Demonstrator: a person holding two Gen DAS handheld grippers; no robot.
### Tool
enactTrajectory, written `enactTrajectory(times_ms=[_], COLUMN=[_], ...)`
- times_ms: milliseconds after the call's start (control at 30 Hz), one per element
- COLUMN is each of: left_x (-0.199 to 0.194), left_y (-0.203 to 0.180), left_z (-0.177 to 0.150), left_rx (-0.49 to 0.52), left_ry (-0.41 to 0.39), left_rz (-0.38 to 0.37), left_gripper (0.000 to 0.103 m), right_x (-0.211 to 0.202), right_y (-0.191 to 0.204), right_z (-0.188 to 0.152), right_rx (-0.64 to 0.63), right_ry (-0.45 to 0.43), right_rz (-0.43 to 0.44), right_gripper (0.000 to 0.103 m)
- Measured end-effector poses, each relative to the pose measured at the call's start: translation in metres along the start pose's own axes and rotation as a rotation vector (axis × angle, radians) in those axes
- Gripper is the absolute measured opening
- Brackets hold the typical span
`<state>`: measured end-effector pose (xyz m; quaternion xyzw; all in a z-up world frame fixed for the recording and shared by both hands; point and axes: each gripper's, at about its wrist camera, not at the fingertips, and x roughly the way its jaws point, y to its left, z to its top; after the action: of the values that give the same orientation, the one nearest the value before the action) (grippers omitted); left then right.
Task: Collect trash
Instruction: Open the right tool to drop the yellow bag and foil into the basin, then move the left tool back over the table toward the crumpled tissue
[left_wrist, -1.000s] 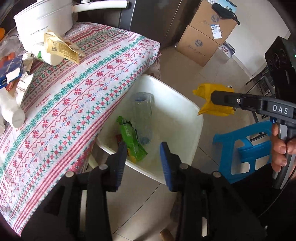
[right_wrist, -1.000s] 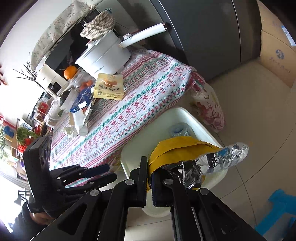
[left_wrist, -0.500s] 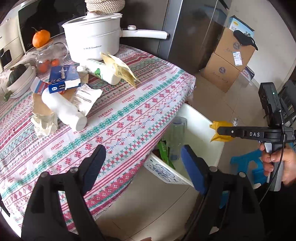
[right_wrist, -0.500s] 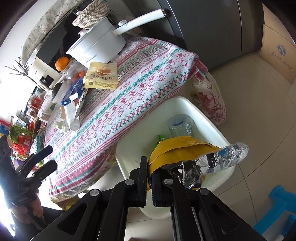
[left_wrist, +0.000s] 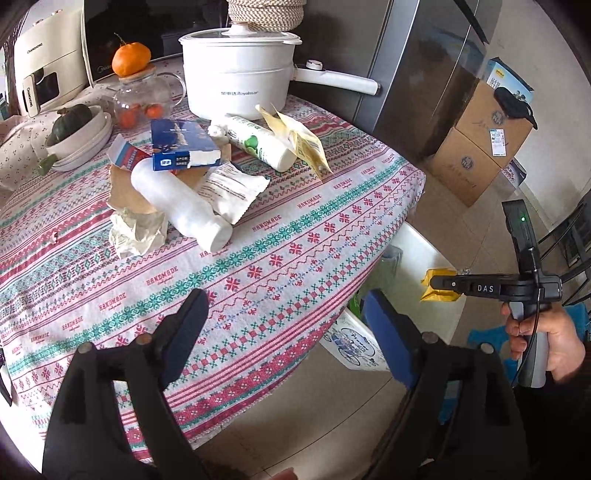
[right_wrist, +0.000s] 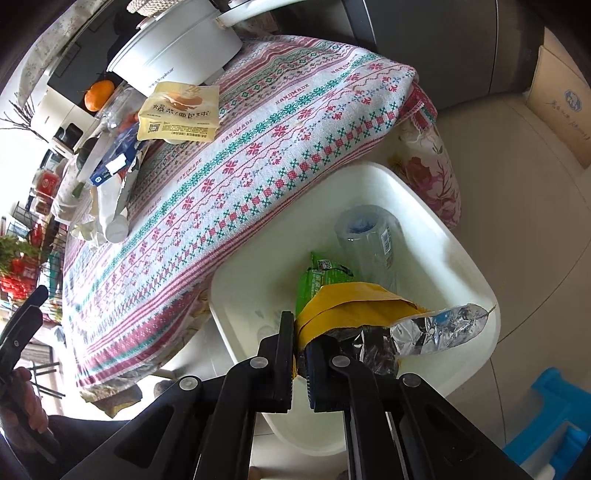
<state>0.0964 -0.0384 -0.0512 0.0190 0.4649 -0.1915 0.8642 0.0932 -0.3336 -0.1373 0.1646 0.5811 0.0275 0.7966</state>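
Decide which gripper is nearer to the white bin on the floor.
Right. The right gripper holds a yellow wrapper just above the white bin; the left gripper hangs open over the table's edge beside it.

A white electric pot (left_wrist: 240, 79) stands on the patterned tablecloth (left_wrist: 295, 236) (an orange (left_wrist: 131, 59) nearby), cardboard boxes (left_wrist: 476, 147) beyond.

A table (left_wrist: 295, 266) under a patterned pink-and-teal cloth carried the clutter: a white electric pot (left_wrist: 240, 88) at the back, a glass jar (left_wrist: 142, 99) topped by an orange, and a bowl (left_wrist: 79, 136) (holding something dark green). Nearer the middle lay a white bottle (left_wrist: 184, 210), a blue box (left_wrist: 184, 146), a crumpled tissue (left_wrist: 136, 230) and a yellow packet (left_wrist: 303, 146). On the tiled floor (right_wrist: 535, 229) stood a white bin (right_wrist: 461, 258) beside the table edge.
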Motion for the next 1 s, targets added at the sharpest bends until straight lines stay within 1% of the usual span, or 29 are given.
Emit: enactTrajectory(times_ms=[67,133,167,200,267,333,433,633,767,1000], left_x=[-0.001,-0.002,-0.003,-0.003,-0.004,-0.007,-0.011,-0.021,-0.024,-0.028], left_y=[0.004,0.007,0.007,0.008,0.008,0.008,0.008,0.008,0.010,0.018], left_z=[0.000,0.000,0.000,0.000,0.000,0.000,0.001,0.004,0.008,0.015], left_rx=[-0.008,-0.015,-0.017,-0.018,-0.016,-0.015,-0.015,-0.006,-0.004,-0.017], left_ry=[-0.004,-0.008,-0.009,-0.010,-0.012,-0.019,-0.034,-0.073,-0.087,-0.123], left_rz=[0.005,0.011,0.014,0.016,0.020,0.021,0.023,0.043,0.067,0.114], left_gripper=[0.088,0.090,0.091,0.091,0.091,0.092,0.093,0.099,0.100,0.102], right_x=[0.000,-0.001,-0.002,-0.004,-0.009,-0.016,-0.029,-0.060,-0.076,-0.096], right_y=[0.000,0.000,0.002,0.002,0.004,0.008,0.015,0.038,0.057,0.073], right_z=[0.000,0.000,0.000,0.000,-0.001,-0.001,-0.004,-0.011,-0.014,-0.008], right_rx=[0.005,0.014,0.018,0.022,0.023,0.015,-0.008,-0.107,-0.185,-0.211], right_ry=[0.001,0.000,-0.003,-0.012,-0.031,-0.046,-0.083,-0.194,-0.277,-0.395], right_rz=[-0.001,0.006,0.003,0.000,0.011,0.020,0.018,-0.036,-0.074,-0.106], right_gripper=[0.008,0.015,0.027,0.045,0.060,0.061,0.066,0.073,0.078,0.088])
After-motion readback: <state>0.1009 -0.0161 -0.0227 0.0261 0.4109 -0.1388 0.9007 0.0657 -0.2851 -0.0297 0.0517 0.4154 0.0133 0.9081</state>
